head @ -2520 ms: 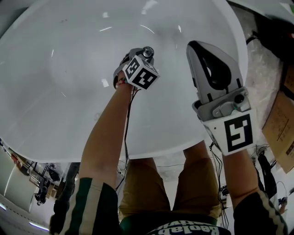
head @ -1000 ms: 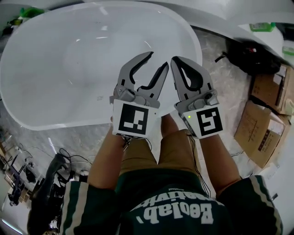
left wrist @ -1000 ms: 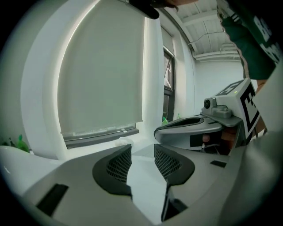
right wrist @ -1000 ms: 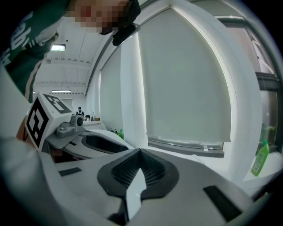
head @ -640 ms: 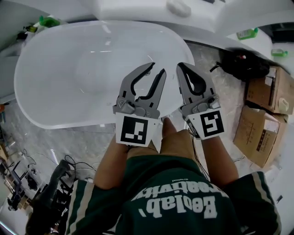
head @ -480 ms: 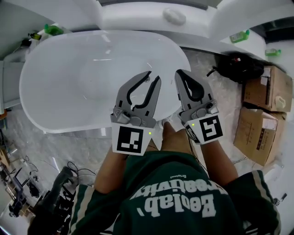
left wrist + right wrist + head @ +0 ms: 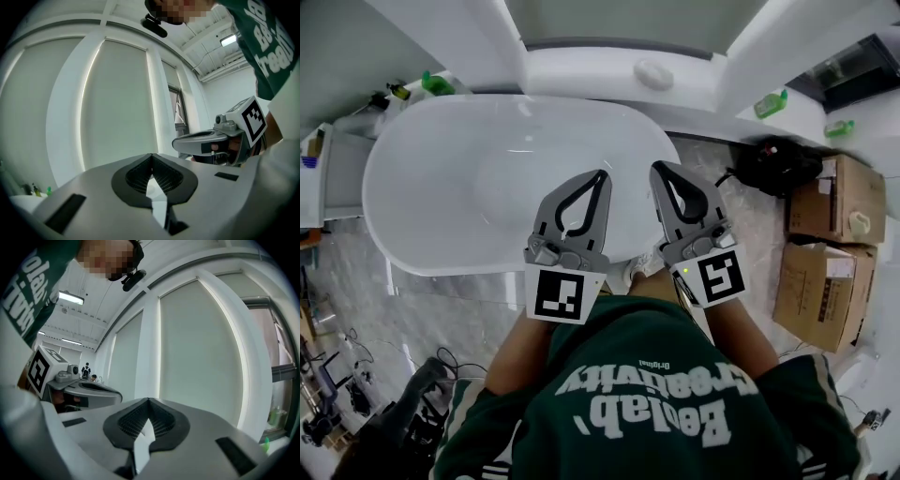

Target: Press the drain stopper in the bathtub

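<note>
The white oval bathtub [image 7: 459,187] lies below me in the head view; I cannot make out its drain stopper. Both grippers are held side by side high above the tub's near rim, pointing away from my chest. The left gripper [image 7: 601,174] is shut with nothing between its jaws; those jaws have just been closing. In the left gripper view its tips [image 7: 151,155] meet against a bright window blind. The right gripper [image 7: 656,166] is shut and empty too, and its tips [image 7: 149,401] touch in the right gripper view.
Cardboard boxes [image 7: 839,197] and a black bag [image 7: 773,164] sit on the floor right of the tub. Green bottles [image 7: 439,84] stand on the ledge at the tub's far left, another bottle [image 7: 771,103] at the right. Cables [image 7: 356,394] lie lower left.
Both grippers have risen out of the tub and come up in front of my chest. The left gripper's jaws went from wide open to shut. The tub now looks smaller and farther below.
</note>
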A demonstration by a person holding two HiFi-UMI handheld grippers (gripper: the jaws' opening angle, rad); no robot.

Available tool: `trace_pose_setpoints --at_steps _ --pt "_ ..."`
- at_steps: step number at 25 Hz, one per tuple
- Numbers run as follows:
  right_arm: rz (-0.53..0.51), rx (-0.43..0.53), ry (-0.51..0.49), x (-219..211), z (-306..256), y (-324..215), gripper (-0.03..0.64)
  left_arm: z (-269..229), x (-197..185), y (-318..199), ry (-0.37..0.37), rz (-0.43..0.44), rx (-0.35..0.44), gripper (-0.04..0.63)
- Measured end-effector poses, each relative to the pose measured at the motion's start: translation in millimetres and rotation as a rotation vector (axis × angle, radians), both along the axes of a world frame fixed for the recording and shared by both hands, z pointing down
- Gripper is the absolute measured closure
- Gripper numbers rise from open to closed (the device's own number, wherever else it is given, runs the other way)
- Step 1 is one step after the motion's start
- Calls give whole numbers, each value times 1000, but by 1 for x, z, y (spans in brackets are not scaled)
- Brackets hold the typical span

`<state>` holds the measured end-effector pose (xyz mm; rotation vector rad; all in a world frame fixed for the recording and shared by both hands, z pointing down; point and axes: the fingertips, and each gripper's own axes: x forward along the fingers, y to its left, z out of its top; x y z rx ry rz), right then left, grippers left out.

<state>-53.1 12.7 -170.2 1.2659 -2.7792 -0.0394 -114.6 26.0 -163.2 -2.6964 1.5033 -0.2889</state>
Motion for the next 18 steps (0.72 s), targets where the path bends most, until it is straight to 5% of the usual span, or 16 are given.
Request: trace_pose_setpoints --at_steps 18 --pt "-34 42 22 -36 -32 28 603 -47 -36 18 36 -24 58 586"
